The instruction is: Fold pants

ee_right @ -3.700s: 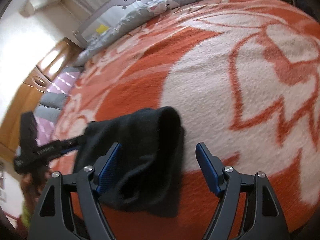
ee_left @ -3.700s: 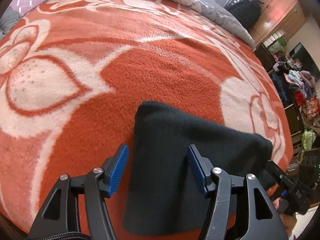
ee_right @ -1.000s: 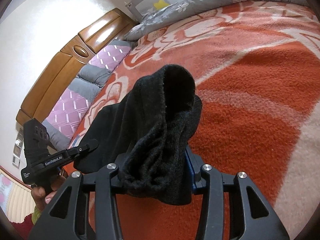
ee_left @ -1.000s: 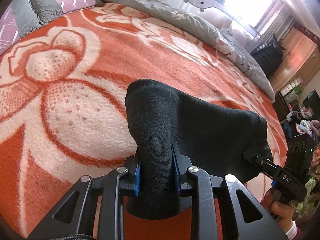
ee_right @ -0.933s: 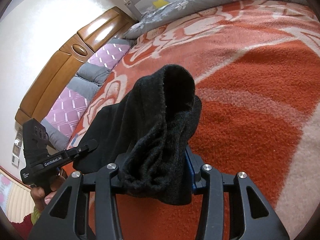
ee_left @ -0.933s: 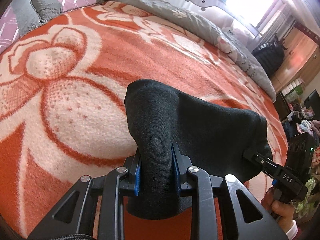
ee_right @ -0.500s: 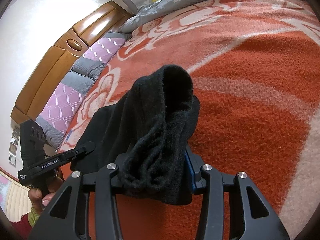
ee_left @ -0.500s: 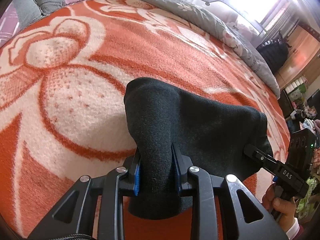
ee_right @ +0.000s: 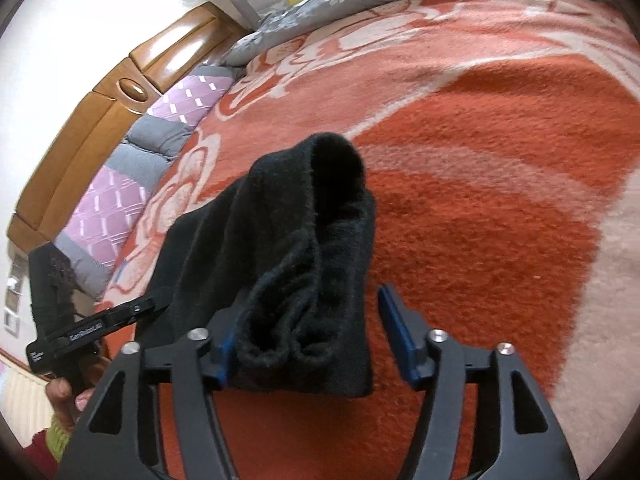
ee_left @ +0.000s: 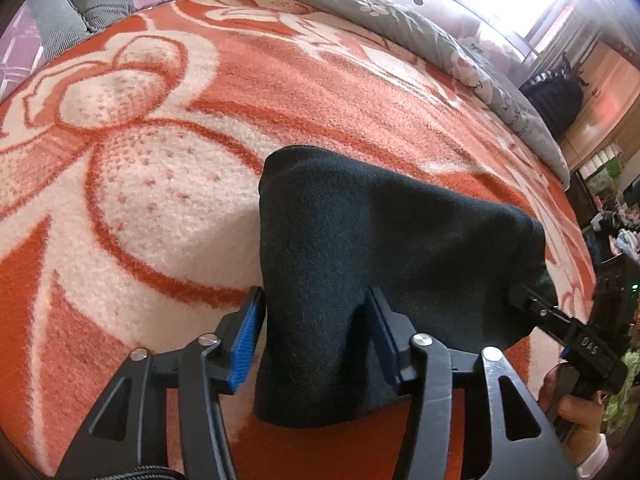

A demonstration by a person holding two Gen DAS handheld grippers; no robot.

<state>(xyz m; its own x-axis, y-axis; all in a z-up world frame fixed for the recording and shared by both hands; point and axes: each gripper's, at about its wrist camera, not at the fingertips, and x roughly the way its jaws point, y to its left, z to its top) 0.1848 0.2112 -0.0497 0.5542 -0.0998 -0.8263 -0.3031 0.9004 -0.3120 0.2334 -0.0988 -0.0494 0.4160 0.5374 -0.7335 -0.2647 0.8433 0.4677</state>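
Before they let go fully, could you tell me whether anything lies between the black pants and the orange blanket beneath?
Nothing visible does. The folded black knit pants lie on the orange-and-white floral blanket, between the opening left tongs and right tongs.

pants [ee_left: 380, 248] on blanket [ee_left: 160, 184]

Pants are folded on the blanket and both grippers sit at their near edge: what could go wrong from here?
1. Both grippers' jaws are opening with the pants between them; the left gripper fingers flank the cloth closely, so pulling back could snag it.
2. At the right gripper the layers bunch and stand raised off the blanket; the fold may spring open.
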